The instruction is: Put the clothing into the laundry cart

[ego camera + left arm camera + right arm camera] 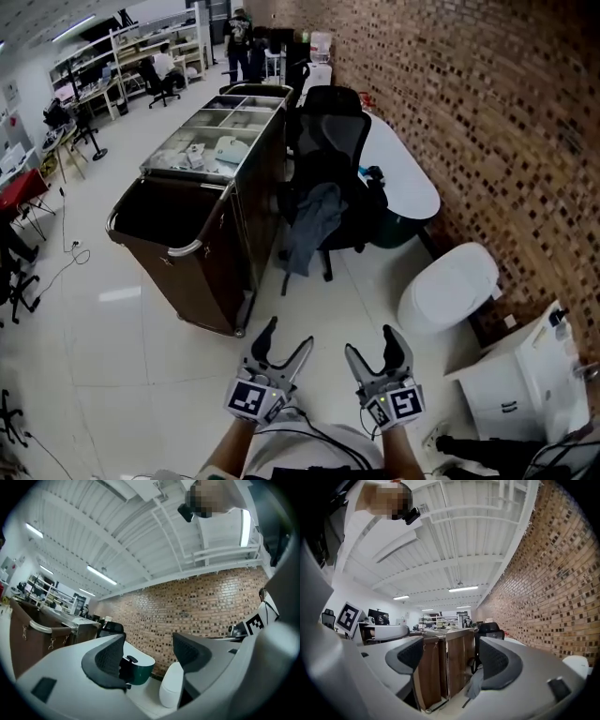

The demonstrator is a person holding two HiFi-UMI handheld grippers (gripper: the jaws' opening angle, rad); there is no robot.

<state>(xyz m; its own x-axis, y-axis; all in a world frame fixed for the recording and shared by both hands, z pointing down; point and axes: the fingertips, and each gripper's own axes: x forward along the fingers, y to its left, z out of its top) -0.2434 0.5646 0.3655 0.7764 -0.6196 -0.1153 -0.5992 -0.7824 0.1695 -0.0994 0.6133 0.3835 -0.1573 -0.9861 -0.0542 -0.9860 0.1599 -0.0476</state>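
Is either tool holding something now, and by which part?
Nothing is held. The left tool and the right tool both have jaws apart and empty. The grey clothing hangs on the black chair, away from both.

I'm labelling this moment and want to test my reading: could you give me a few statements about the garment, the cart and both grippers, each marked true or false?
1. A grey garment hangs over the black office chair. True.
2. The left gripper holds the garment. False: its jaws stand apart with nothing between them, well short of the chair.
3. The laundry cart has an open compartment at its near end. True.
4. The right gripper is shut. False: its jaws are apart and empty.
5. In the head view the chair stands left of the cart. False: it stands to the cart's right, between it and the white table.
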